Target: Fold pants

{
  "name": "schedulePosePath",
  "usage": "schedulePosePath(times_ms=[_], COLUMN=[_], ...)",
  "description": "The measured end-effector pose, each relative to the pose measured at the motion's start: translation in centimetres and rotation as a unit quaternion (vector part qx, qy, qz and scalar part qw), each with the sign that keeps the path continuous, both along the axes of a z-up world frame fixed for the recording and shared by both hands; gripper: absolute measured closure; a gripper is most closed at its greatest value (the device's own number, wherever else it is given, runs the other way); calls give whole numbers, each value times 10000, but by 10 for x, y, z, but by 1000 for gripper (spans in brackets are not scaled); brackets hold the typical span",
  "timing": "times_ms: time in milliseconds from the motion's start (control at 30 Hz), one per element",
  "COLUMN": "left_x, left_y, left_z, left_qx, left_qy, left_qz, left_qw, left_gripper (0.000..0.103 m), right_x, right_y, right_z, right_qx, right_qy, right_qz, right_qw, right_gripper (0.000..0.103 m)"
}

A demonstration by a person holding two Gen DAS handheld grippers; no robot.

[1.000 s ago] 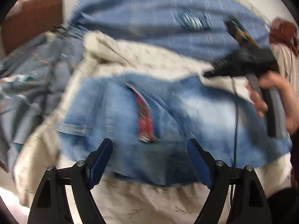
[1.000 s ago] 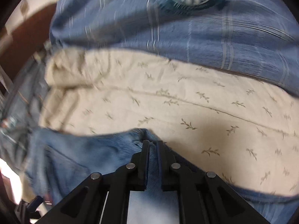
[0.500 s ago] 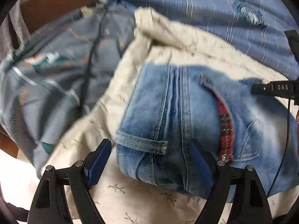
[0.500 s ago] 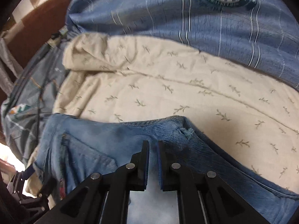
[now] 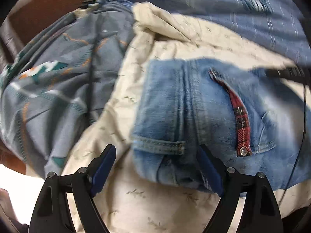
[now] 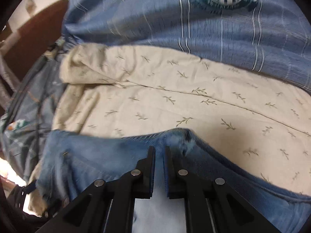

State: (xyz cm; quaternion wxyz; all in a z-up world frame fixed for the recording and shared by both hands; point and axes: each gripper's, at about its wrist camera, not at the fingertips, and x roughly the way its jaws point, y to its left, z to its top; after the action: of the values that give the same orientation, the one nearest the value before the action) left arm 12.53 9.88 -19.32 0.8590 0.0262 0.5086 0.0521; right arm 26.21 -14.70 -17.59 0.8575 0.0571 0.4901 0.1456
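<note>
Light blue jeans (image 5: 184, 104) lie folded on a cream leaf-print sheet (image 5: 120, 198), with a red plaid strip (image 5: 241, 116) on them. My left gripper (image 5: 157, 167) is open, its fingers just over the jeans' near folded edge, holding nothing. In the right wrist view my right gripper (image 6: 159, 155) is shut on the jeans (image 6: 97, 155) at their far edge. The other gripper's black body shows at the right edge of the left wrist view (image 5: 287, 73).
A grey patterned quilt (image 5: 58, 81) is bunched at the left. A blue striped cover with a round logo (image 6: 194, 23) lies behind the sheet. A brown headboard (image 5: 44, 9) is at the far left. A thin black cable (image 5: 303, 136) hangs at the right.
The left gripper's view has swung left along the jeans to their folded end and stayed open. The right gripper has kept its grip on the jeans' edge and shifted slightly.
</note>
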Motion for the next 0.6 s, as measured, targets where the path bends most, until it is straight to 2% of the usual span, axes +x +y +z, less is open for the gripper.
schedulePosePath(times_ms=[100,200,333,433,500,600], left_x=[-12,-14,-12,-10,-11,-15], left_y=[0,-20,-53,-78,-87,-85], left_z=[25,32,20,0,-10,-11], left_qx=[-130,-25,147,520,762,876], left_qy=[-343,-441,-316,-80,-78,-137], left_qz=[-10,-287,-704,-942,-1046,-1142], left_qw=[9993,9986,9969,9942,9916,9895], left_gripper=[17,17,17,17,16,12], right_x=[-30,-65,-110,-139,-152,-167], right_y=[-10,-29,-59,-74,-85,-107], right_z=[14,18,3,-15,-25,-35], right_qx=[19,116,143,-153,-256,-146], right_qy=[-160,-209,-57,112,164,210], right_qz=[138,153,-44,-198,-296,-485], right_qw=[9998,9996,9999,9996,9991,9985], right_gripper=[93,93,93,93,93,93])
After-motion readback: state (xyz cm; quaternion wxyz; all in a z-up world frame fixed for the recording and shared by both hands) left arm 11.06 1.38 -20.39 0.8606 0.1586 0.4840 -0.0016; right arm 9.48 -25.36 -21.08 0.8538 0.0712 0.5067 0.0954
